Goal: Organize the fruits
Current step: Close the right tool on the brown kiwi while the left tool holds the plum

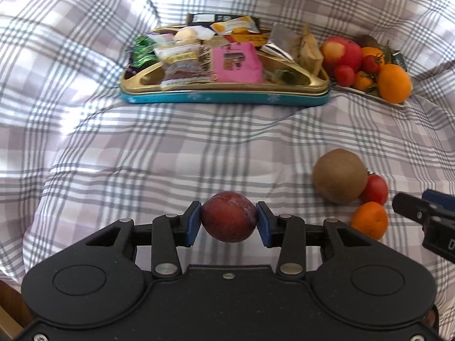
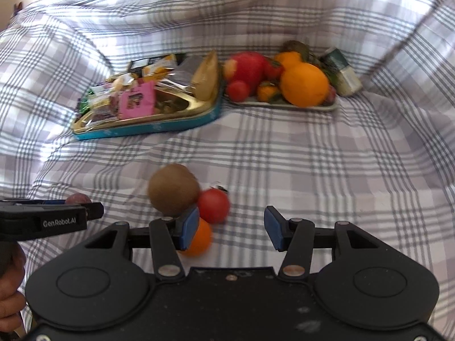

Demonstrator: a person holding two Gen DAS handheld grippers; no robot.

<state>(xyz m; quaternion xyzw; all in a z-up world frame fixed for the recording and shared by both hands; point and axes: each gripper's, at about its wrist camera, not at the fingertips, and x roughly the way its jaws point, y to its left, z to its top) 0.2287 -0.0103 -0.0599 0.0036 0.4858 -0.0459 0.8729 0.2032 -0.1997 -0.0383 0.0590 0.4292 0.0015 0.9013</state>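
Checked cloth in grey, white and pale purple covers the bed (image 1: pixel 199 147) where all the things lie.

The left gripper (image 1: pixel 229 219) has its jaws clamped on a dark red plum (image 1: pixel 229 216). The blue pads (image 1: pixel 192 221) press on both sides of the plum, and it is off the cloth. In the right wrist view this gripper comes in from the left edge, and white letters on its side read "GenRobot.AI". A person's hand (image 2: pixel 10 284) holds it from below.

The right gripper (image 2: pixel 231 228) has its jaws apart with nothing between them. It hangs just beside a small heap of fruit: a brown kiwi (image 2: pixel 173 189), a red tomato (image 2: pixel 213 205) and a small orange (image 2: pixel 200 238). The three touch one another, and the left blue pad hides part of the orange.

Farther back on the bed sits a gold tray with a blue side (image 1: pixel 227 96). It is full of snack packets, and one is a pink packet (image 1: pixel 237 62). The writing on the packets is too blurred to read.

Just to the right of that tray is a flat pale plate (image 2: pixel 287 105) piled with fruit: a big red apple (image 2: pixel 250 66), a big orange (image 2: pixel 305 83), small tomatoes and another kiwi at the back. A green and white box (image 2: pixel 342 72) lies by the plate's far right corner, and I cannot read its label.
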